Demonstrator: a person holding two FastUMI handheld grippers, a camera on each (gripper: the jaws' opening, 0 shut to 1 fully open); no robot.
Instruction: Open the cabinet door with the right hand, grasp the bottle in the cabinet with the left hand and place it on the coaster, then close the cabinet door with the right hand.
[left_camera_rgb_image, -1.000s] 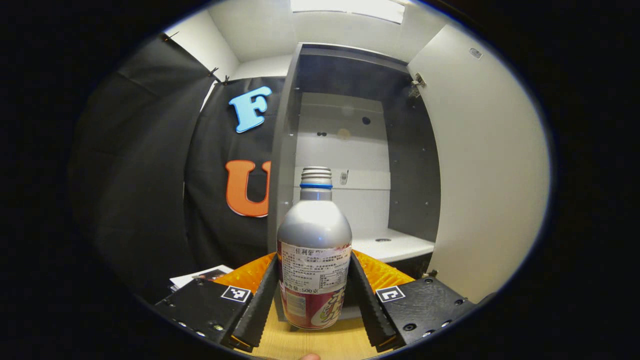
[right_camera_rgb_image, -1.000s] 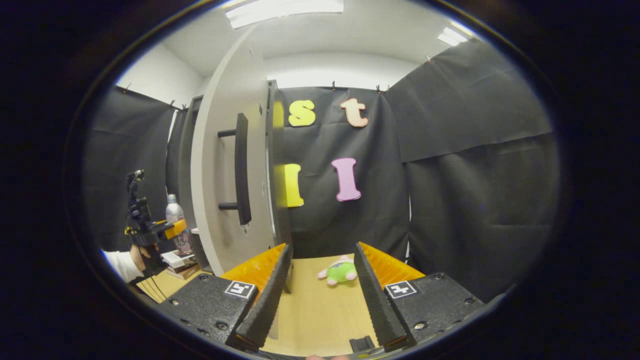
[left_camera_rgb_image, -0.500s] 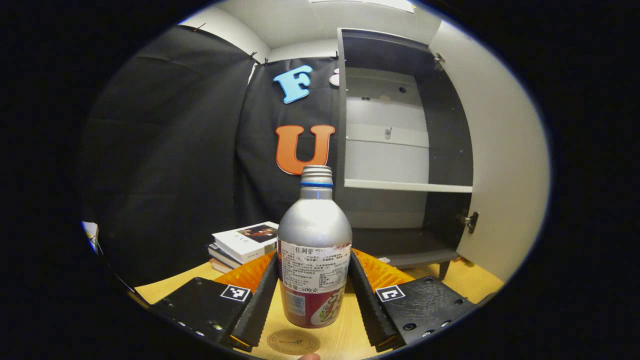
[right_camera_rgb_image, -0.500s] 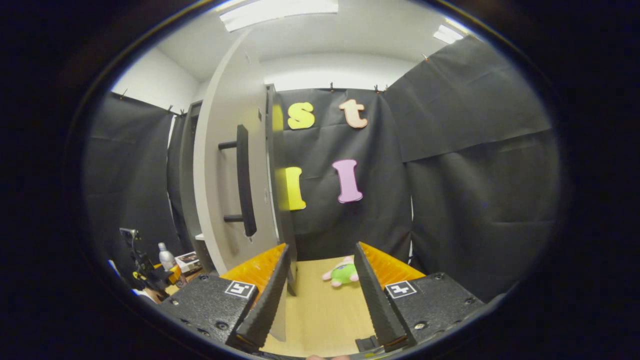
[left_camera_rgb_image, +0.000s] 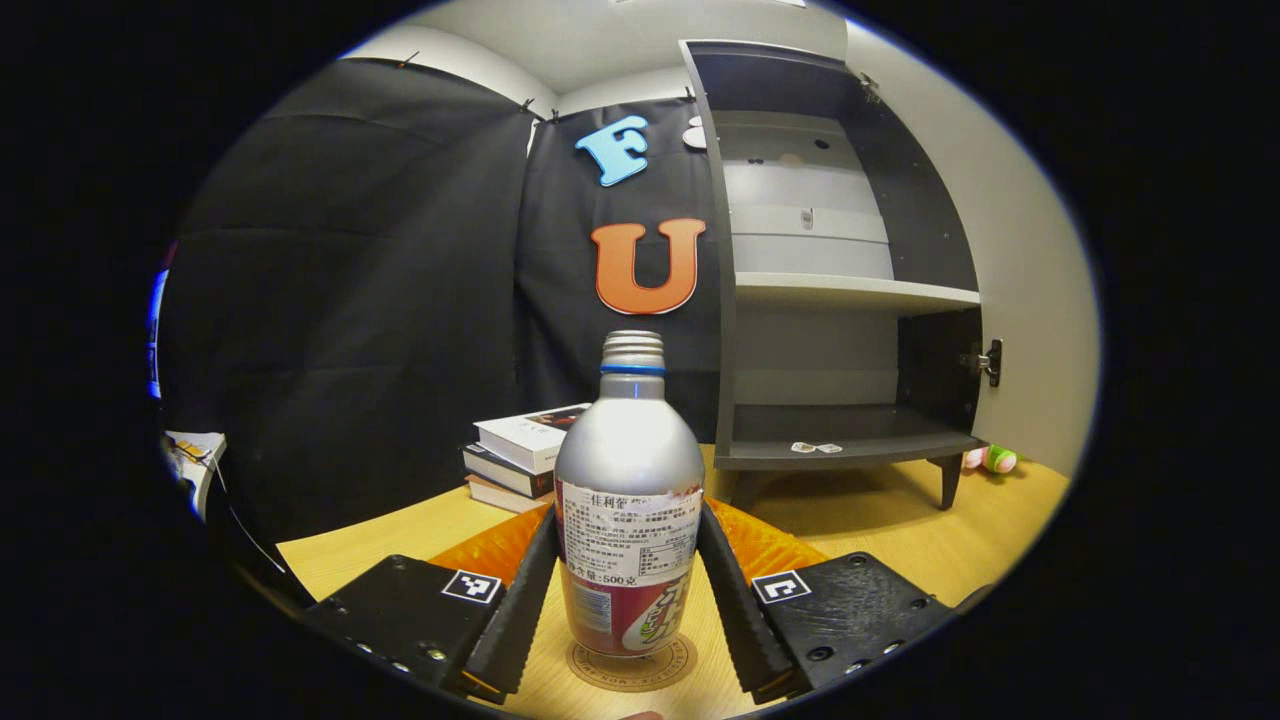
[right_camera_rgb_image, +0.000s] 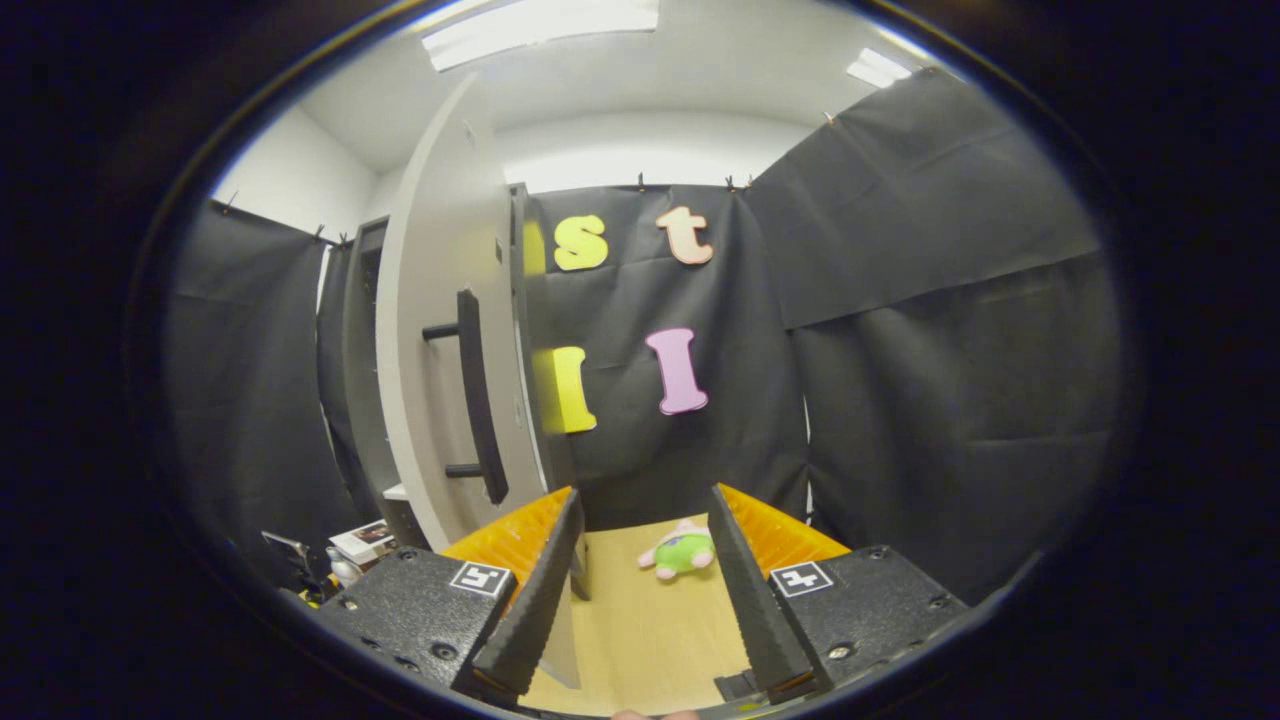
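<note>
In the left gripper view, the books (left_camera_rgb_image: 520, 450) sit at middle left and the wall cloth fills the upper left. At bottom centre the left gripper (left_camera_rgb_image: 628, 590) is clamped on the bottle (left_camera_rgb_image: 628, 520), both fingers pressing its label. Over the last second the bottle has come out of the cabinet (left_camera_rgb_image: 830, 290), now standing back at upper right, and down to the table (left_camera_rgb_image: 900, 540). The coaster (left_camera_rgb_image: 630, 665), which lay well below the bottle half a second ago, now sits right under its base; whether they touch I cannot tell. Judged from that, placing is nearly done and release comes next.

In the right gripper view, the open door (right_camera_rgb_image: 430, 350) and its handle (right_camera_rgb_image: 475, 400) stand at middle left. The right gripper (right_camera_rgb_image: 640, 590), bottom centre, is spread wide and empty, hardly moved. A plush toy (right_camera_rgb_image: 682, 550) lies beyond it. The door remains to be closed.
</note>
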